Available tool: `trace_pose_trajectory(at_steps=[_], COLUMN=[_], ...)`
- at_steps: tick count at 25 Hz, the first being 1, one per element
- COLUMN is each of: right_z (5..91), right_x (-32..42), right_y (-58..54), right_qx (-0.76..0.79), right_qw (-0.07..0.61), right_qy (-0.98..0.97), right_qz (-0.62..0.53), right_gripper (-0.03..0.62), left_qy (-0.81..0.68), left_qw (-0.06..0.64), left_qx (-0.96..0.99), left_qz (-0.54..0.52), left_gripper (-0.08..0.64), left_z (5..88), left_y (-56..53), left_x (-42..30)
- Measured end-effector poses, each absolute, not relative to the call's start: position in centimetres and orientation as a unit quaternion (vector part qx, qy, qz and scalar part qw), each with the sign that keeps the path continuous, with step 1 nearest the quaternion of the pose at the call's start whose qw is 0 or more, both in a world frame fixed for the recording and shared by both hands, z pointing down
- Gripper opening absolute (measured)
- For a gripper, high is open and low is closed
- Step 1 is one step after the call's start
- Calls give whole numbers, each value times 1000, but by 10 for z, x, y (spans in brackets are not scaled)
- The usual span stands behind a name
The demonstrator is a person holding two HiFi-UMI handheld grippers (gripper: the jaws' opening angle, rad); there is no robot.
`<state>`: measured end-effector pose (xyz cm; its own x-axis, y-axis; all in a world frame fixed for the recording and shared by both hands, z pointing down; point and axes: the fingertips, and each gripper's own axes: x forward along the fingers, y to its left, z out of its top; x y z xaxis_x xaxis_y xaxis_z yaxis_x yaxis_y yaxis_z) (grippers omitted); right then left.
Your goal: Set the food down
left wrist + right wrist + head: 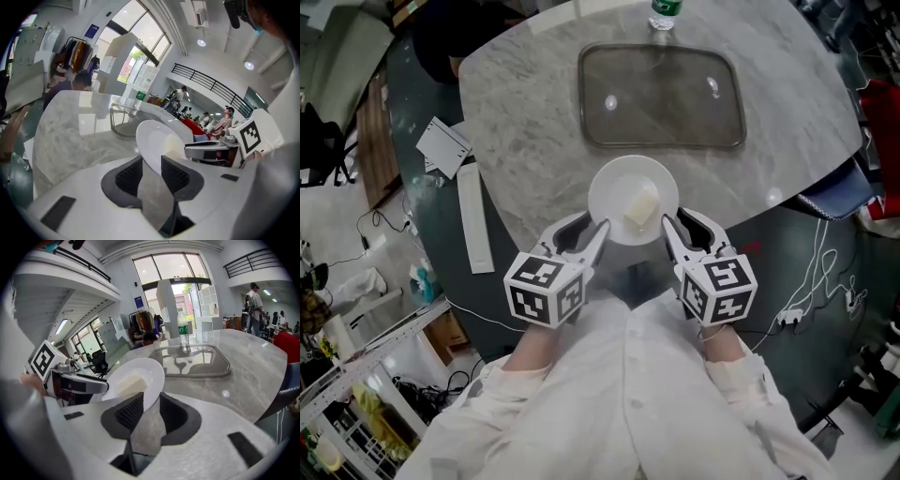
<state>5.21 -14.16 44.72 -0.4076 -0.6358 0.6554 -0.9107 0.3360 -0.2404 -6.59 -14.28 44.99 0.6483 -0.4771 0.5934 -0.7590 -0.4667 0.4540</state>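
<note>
**Polished stone, glazed white, matt plastic**

The table [534, 112] has a polished, marble-look stone top, grey-veined and reflective. The tray [662, 145] on it is clear, glass-like and glossy, catching glints of light. The bottle [664, 13] is clear plastic. The plate [614, 192] looks like glazed white ceramic, smooth and shiny, and the food [641, 206] on it is pale and matt. The left gripper [592, 234] and right gripper [673, 232] have smooth matt white plastic shells, with black, finely ridged pads [129, 176]. The sleeves [745, 380] are white cloth.
</note>
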Motion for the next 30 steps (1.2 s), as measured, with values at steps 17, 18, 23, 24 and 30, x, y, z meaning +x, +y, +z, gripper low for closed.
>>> trace_pose_trajectory(at_steps=[17,18,23,24,30], right_z=[429,430,437,438,451], right_x=[117,119,132,136,149], right_y=[-250,-256,-290,-296,-331], right_qx=[465,462,449,447,434], right_qw=[218,216,218,220,227], right_qy=[-805,-806,-813,-814,-816], right_qz=[297,299,300,300,307], right_gripper=[95,95,95,95,95], left_qy=[-402,-406,-417,-418,-420], left_qw=[336,335,336,338,343], left_qx=[830,828,822,820,816], left_qz=[192,193,195,196,200], left_gripper=[130,130,130,130,130], left_z=[426,426,432,434,445], left_y=[-252,-258,-291,-297,-332], left_x=[0,1,14,18,32])
